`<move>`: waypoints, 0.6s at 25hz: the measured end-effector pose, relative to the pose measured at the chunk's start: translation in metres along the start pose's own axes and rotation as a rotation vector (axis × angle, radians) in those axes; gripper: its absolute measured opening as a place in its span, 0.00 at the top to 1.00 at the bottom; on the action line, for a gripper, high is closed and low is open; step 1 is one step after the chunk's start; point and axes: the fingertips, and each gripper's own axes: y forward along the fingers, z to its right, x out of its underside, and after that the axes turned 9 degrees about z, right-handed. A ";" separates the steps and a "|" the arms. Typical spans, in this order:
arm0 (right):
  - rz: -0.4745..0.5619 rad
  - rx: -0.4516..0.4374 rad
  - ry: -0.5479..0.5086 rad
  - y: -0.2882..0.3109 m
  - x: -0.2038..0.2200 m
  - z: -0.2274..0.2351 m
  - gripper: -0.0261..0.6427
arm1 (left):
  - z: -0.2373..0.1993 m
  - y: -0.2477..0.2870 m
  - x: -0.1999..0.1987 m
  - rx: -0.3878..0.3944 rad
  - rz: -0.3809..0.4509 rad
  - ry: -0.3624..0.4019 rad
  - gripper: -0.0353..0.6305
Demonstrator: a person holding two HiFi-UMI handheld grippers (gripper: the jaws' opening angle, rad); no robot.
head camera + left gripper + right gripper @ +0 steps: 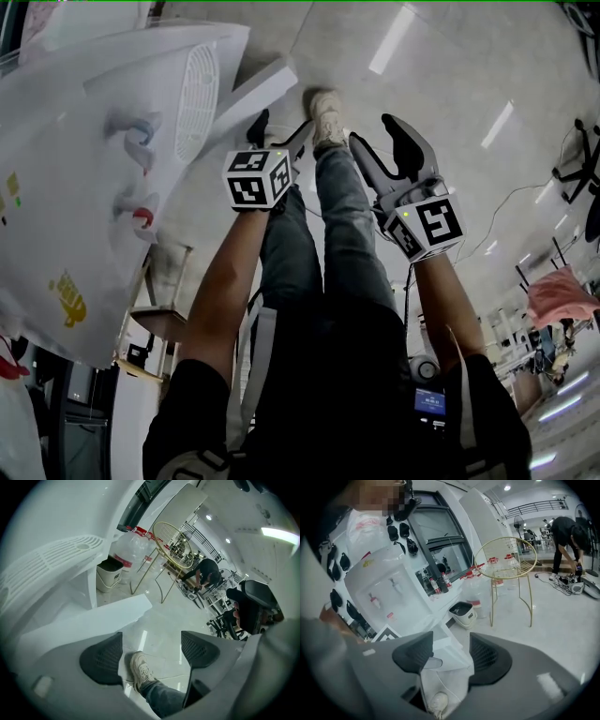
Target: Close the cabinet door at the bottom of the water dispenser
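Left gripper (150,651): jaws wide apart, nothing in them, only floor and the person's shoe (140,670) showing through the gap. Right gripper (449,656): jaws about half open, pads pressing on nothing. The white door shows beyond the gap in its own view, but the head view puts this gripper over bare floor, to the right of the door.

Cabinet door (89,620): open, a flat white panel swung out from the foot of the water dispenser (103,169), just beyond and to the left of the left gripper, free edge toward the shoe. Neither gripper touches it.

Handling, as a judgement: a thin, stiff, light hinged panel with a smooth, probably slippery face, so pinching the edge buys little. It is better to push flat on the outer face close to the free edge, far from the hinge, and the left gripper is nearer for that. It should swing easily; too hard a shove may bounce it back open or rock the dispenser. No handle can be made out for certain.

Further off: drip grille (61,559) on the dispenser, a small bin (110,576), water bottles (133,550), a gold wire chair (173,545), and a person bent over at the back (206,573).
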 end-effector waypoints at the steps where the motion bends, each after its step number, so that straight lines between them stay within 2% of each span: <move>1: -0.011 -0.001 0.000 0.001 0.001 0.002 0.60 | -0.001 0.001 -0.001 -0.004 0.004 -0.002 0.34; 15: -0.005 -0.030 -0.006 0.023 -0.013 0.017 0.61 | -0.011 0.018 -0.019 -0.045 0.026 -0.026 0.34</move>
